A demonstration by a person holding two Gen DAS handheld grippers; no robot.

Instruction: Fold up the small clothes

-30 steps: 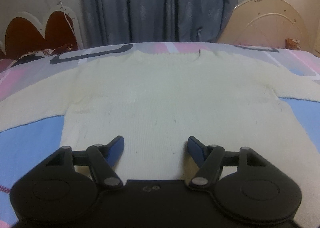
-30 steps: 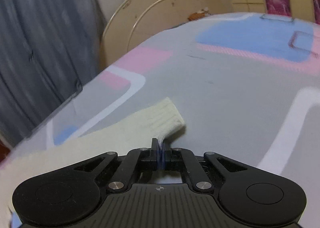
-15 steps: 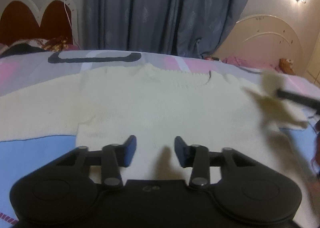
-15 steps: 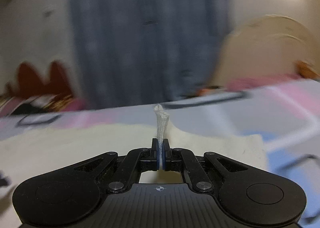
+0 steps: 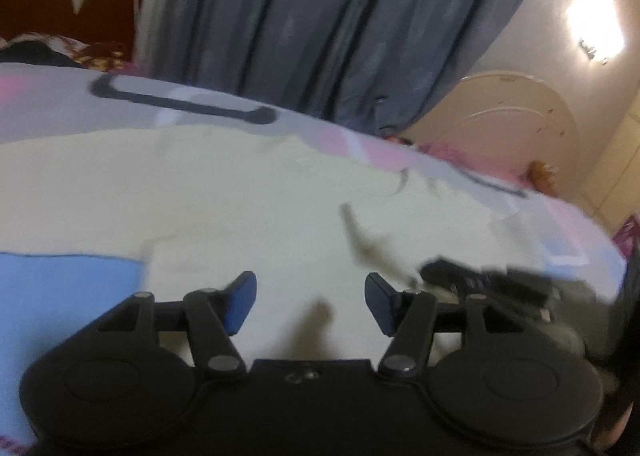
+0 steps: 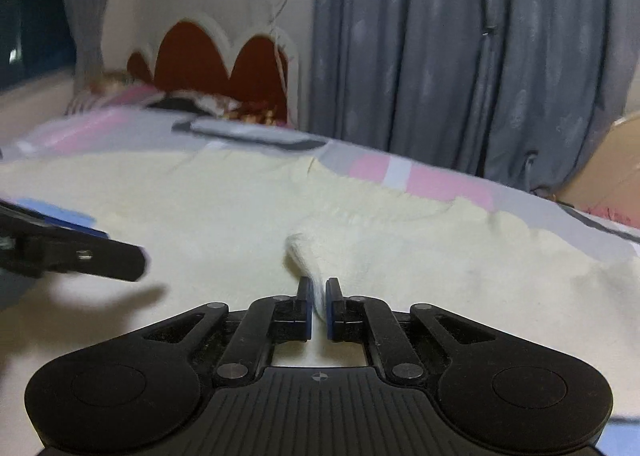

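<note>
**Sleeve cuff brought over the sweater body**

My right gripper [image 6: 318,310] has its jaws narrowly parted around the cuff of the cream sweater [image 6: 224,208], the sleeve end bunched between the blue pads and lying across the garment's body. My left gripper [image 5: 310,302] hovers over the sweater's lower part, jaws spread wide and holding nothing. The sweater lies flat on the bed [image 5: 60,104], with grey curtains [image 6: 460,56] behind.

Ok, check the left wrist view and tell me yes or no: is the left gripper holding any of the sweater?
No: the left gripper stands wide open above the cream sweater, nothing between its blue pads.
</note>
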